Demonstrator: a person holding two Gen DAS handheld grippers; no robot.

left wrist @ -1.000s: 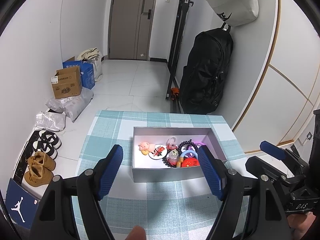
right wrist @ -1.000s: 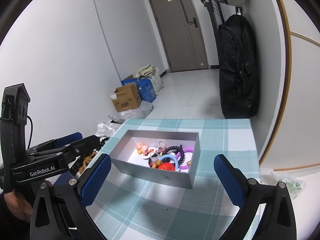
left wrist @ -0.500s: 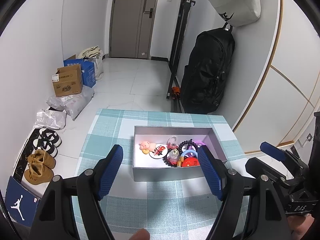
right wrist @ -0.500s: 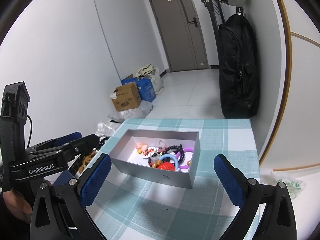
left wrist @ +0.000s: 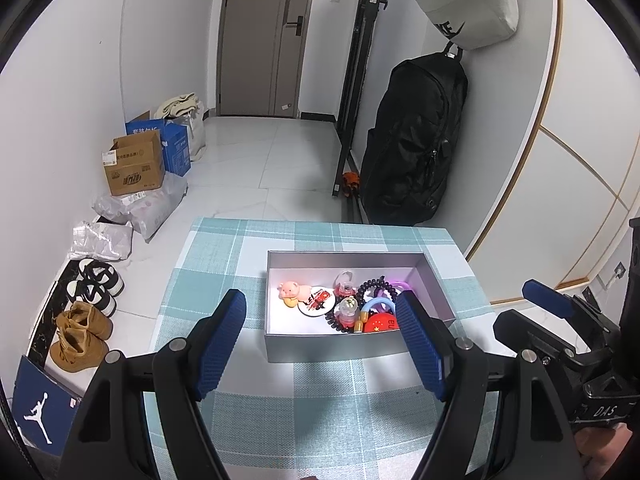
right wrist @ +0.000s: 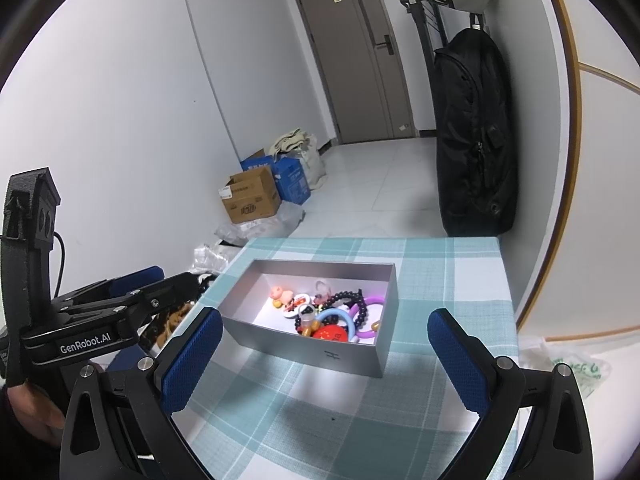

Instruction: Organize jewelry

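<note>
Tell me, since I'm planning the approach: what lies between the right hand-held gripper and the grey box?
Only bare checked tablecloth lies between the right hand-held gripper and the grey box, as the right wrist view shows.

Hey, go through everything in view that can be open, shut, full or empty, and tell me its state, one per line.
Left claw: open, holding nothing.
Right claw: open, holding nothing.
Grey box: lidless, open on top, upright on the checked cloth, holding a pile of trinkets.
Door: shut.
Cardboard carton: flaps open.
Black backpack: hanging upright, zipped as far as visible.
</note>
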